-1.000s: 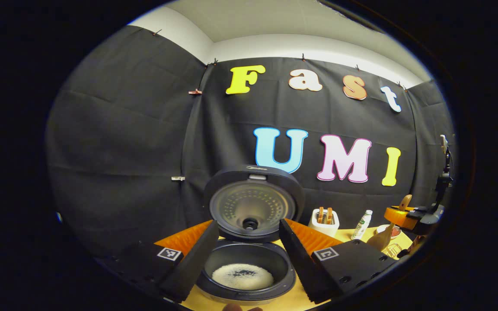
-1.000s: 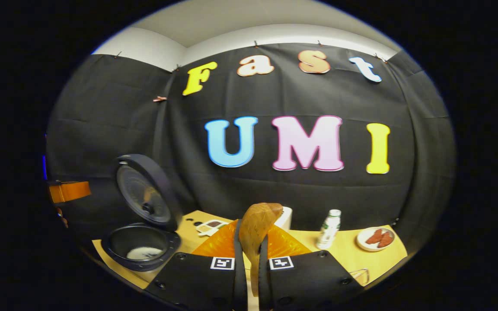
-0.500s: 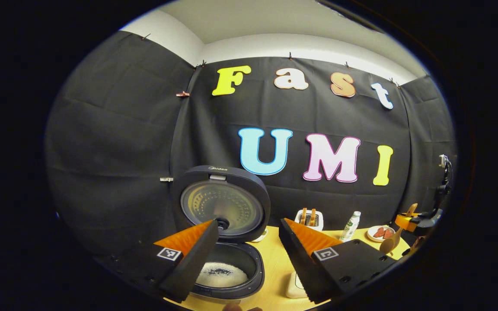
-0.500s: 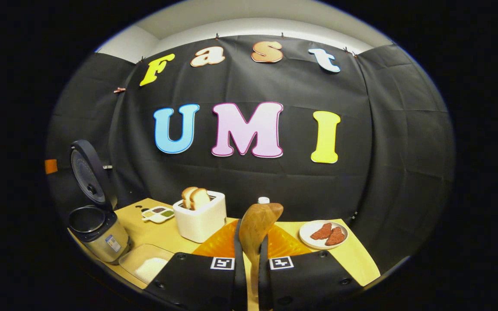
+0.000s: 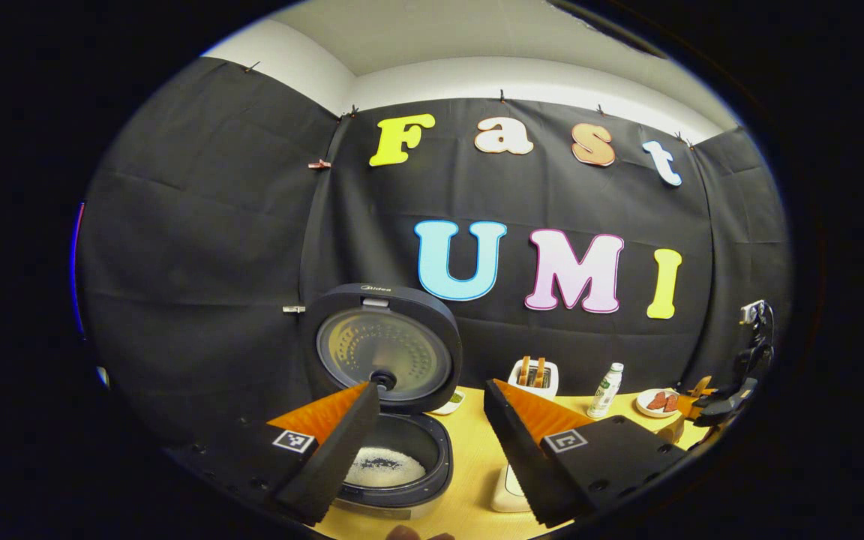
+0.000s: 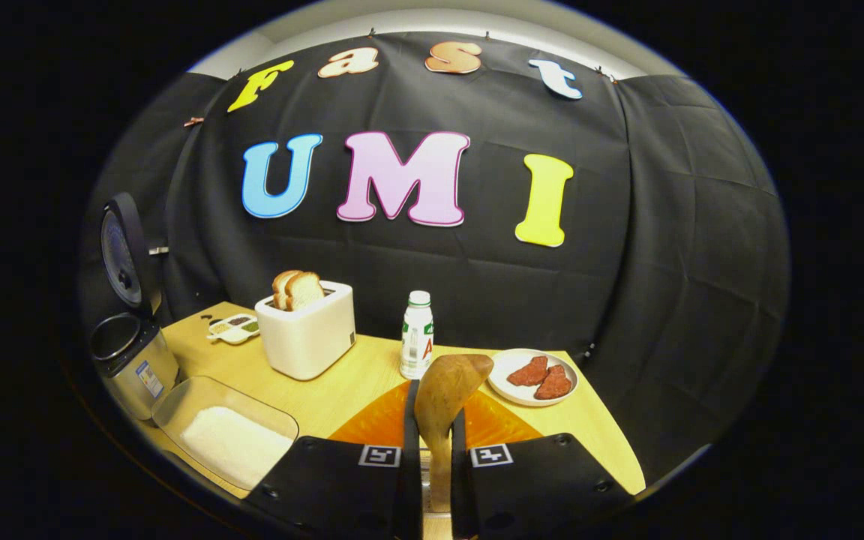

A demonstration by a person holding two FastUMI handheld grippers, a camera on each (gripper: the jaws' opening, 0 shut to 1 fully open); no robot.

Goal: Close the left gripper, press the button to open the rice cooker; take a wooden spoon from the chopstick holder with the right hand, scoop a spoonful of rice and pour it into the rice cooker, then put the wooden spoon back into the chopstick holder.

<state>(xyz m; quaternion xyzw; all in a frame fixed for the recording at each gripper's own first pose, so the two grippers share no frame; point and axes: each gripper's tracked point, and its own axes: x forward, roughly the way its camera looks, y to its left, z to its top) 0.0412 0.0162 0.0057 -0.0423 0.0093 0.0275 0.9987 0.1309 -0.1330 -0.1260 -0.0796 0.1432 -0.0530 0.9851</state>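
The rice cooker (image 5: 391, 480) stands open with its lid (image 5: 383, 349) upright and white rice in the pot. My left gripper (image 5: 430, 385) is open just above it, one finger over the pot's near left rim. Far off at the right edge is the other gripper (image 5: 717, 405). In the right gripper view, my right gripper (image 6: 432, 420) is shut on the wooden spoon (image 6: 451, 382), whose bowl sticks up between the fingers. The cooker (image 6: 128, 356) sits at the far left there. A clear tray of rice (image 6: 226, 431) lies beside it, left of my fingers.
On the wooden table (image 6: 597, 427) stand a white toaster (image 6: 304, 337) with bread, a small bottle (image 6: 417, 334), a plate of red meat slices (image 6: 533, 375) and a small sauce dish (image 6: 233, 328). The table's right edge falls off near the plate.
The right gripper has swung right, away from the cooker, with the spoon still held, and now looks down on the tray, toaster and plate. The left gripper has drawn back slightly from the cooker.
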